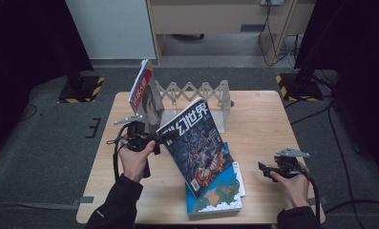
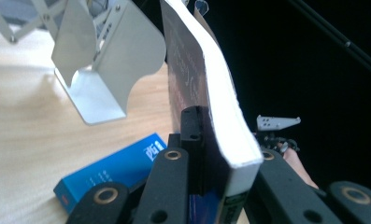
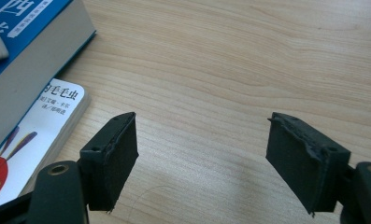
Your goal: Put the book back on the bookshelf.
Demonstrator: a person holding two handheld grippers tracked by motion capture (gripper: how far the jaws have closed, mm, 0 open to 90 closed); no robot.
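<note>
Gripping the dark magazine (image 1: 200,145) by its left edge, the left tongs (image 1: 164,137) hold it tilted above the desk (image 1: 258,119), its cover with white characters turned toward the high view. In the left gripper view the two black jaws are pressed against either face of this magazine (image 2: 220,121), whose white page block curves upward between them. Beneath it a blue book (image 1: 215,198) lies flat on the desk, on top of a white picture book (image 3: 43,126) whose edge shows at its right side. Behind, a second magazine (image 1: 143,90) with a red cover stands upright in the white folding rack (image 1: 196,95). The right tongs (image 1: 267,171) rest low near the desk's right edge, beside the stacked books; the right gripper view shows their jaws spread apart over bare wood, with nothing between them
</note>
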